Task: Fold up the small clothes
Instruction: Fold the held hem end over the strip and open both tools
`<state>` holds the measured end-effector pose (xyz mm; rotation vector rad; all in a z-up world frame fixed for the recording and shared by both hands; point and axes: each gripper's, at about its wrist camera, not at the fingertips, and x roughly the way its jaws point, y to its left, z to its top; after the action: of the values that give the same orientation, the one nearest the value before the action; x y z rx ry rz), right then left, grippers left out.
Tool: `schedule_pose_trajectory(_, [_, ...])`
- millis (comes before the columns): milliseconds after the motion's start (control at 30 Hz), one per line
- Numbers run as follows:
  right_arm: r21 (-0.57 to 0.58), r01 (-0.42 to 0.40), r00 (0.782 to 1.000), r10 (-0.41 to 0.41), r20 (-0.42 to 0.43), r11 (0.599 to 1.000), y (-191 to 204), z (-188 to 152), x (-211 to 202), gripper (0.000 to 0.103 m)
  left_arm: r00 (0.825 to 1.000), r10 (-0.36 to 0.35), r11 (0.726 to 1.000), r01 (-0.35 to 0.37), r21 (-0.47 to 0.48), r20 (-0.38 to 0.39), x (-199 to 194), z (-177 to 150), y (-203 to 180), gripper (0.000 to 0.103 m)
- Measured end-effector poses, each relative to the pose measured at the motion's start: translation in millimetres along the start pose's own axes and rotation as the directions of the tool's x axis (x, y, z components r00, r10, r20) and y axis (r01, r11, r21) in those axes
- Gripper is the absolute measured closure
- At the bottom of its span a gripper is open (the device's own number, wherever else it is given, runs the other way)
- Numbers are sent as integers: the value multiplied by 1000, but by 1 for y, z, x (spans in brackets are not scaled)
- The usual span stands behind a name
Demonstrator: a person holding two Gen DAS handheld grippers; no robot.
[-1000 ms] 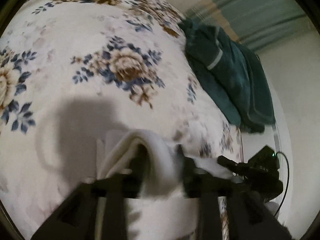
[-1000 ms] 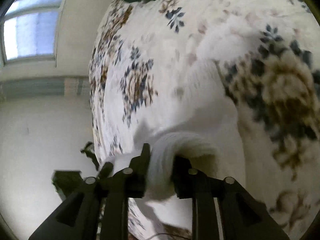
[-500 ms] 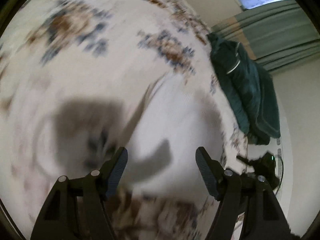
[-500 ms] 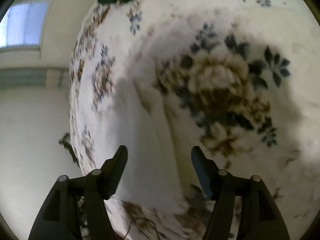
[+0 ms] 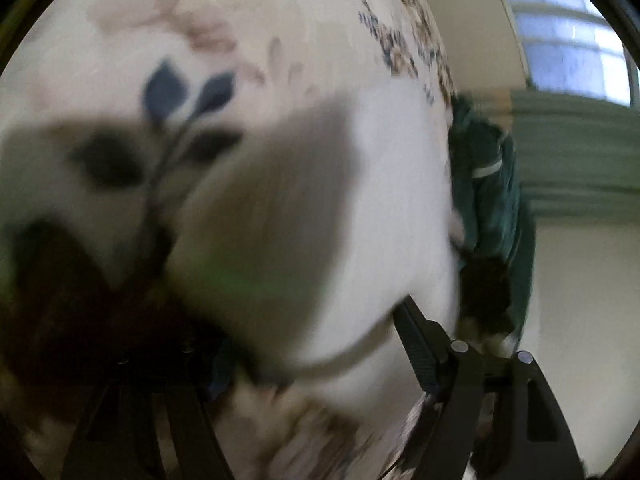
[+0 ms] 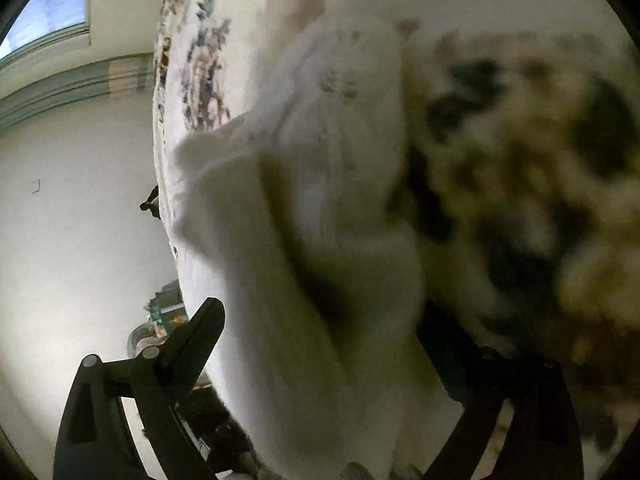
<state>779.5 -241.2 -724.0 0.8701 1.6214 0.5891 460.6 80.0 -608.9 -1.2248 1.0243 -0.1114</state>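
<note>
A small white garment point(image 5: 320, 240) lies folded on the floral bedspread point(image 5: 200, 20). It fills the middle of both views, very close and blurred. My left gripper point(image 5: 308, 344) is open, with the garment's edge between its spread fingers. My right gripper point(image 6: 320, 324) is open too, its fingers standing on either side of the white garment point(image 6: 320, 200). Neither gripper pinches the cloth.
A dark green garment point(image 5: 488, 184) lies at the far edge of the bed by green curtains point(image 5: 580, 152) and a window point(image 5: 568, 56). A pale wall point(image 6: 80, 200) and small dark items beside the bed point(image 6: 160, 316) show in the right wrist view.
Both grippers let go of the white garment and opened. They have since dropped low and close over it, so the cloth now sits between their open fingers.
</note>
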Motion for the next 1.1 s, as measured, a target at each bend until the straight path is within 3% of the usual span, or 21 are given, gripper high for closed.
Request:
schedule_pose_trajectory(100, [-18, -7, 1000, 7, -7, 1000, 4, 2, 7, 8, 998, -40, 996, 44, -74, 56, 3, 14, -1, 33])
schedule_pose_trajectory(133, [-25, -13, 1000, 13, 5, 1000, 5, 1, 7, 17, 996, -45, 995, 51, -83, 78, 1, 17, -4, 50])
schedule_pose_trajectory(167, [-28, -21, 1000, 22, 20, 999, 5, -3, 7, 52, 995, -50, 996, 57, -76, 84, -2, 20, -7, 68])
schedule_pose_trajectory(200, [-11, -32, 999, 32, 18, 999, 2, -7, 8, 67, 995, -53, 997, 58, -58, 82, -5, 24, -12, 69])
schedule_pose_trajectory(300, [25, -89, 993, 86, 83, 996, 2, -30, -3, 79, 997, -52, 999, 52, 6, 52, -20, 40, -33, 72])
schedule_pose_trajectory(400, [55, -113, 987, 106, 124, 992, 8, -71, -16, 81, 1000, -26, 996, 25, 81, 7, -39, 61, -53, 72])
schedule_pose_trajectory(567, [232, -197, 963, 144, 226, 953, 10, -196, -22, 82, 991, 33, 966, 2, 257, -131, -51, 95, -95, 72])
schedule_pose_trajectory(600, [294, -211, 958, 137, 253, 932, 10, -228, -19, 82, 981, 49, 955, 9, 296, -186, -44, 96, -103, 71])
schedule_pose_trajectory(633, [329, -217, 954, 128, 270, 919, 12, -250, -14, 82, 960, 99, 938, -2, 347, -262, -31, 95, -109, 67])
schedule_pose_trajectory(700, [379, -181, 952, 65, 299, 907, 13, -296, 1, 81, 930, 198, 907, -55, 417, -308, -12, 89, -108, 54])
schedule_pose_trajectory(767, [433, -148, 958, 21, 284, 889, 4, -318, 20, 72, 897, 305, 874, -129, 469, -322, 3, 80, -98, 39])
schedule_pose_trajectory(833, [522, -135, 972, 10, 236, 842, -17, -330, 38, 59, 877, 372, 853, -194, 484, -304, 4, 71, -83, 39])
schedule_pose_trajectory(900, [577, -140, 982, 39, 184, 805, -31, -340, 51, 49, 896, 350, 862, -195, 467, -272, -13, 61, -75, 39])
schedule_pose_trajectory(933, [578, -140, 983, 45, 175, 804, -34, -346, 48, 47, 914, 326, 874, -194, 446, -241, -29, 57, -74, 39])
schedule_pose_trajectory(1033, [554, -81, 993, 18, 117, 829, -31, -360, 32, 46, 938, 327, 867, -249, 433, -117, -74, 44, -77, 39])
schedule_pose_trajectory(1100, [560, -46, 998, 8, 70, 828, -32, -377, 15, 38, 940, 340, 853, -290, 434, -40, -109, 27, -72, 38])
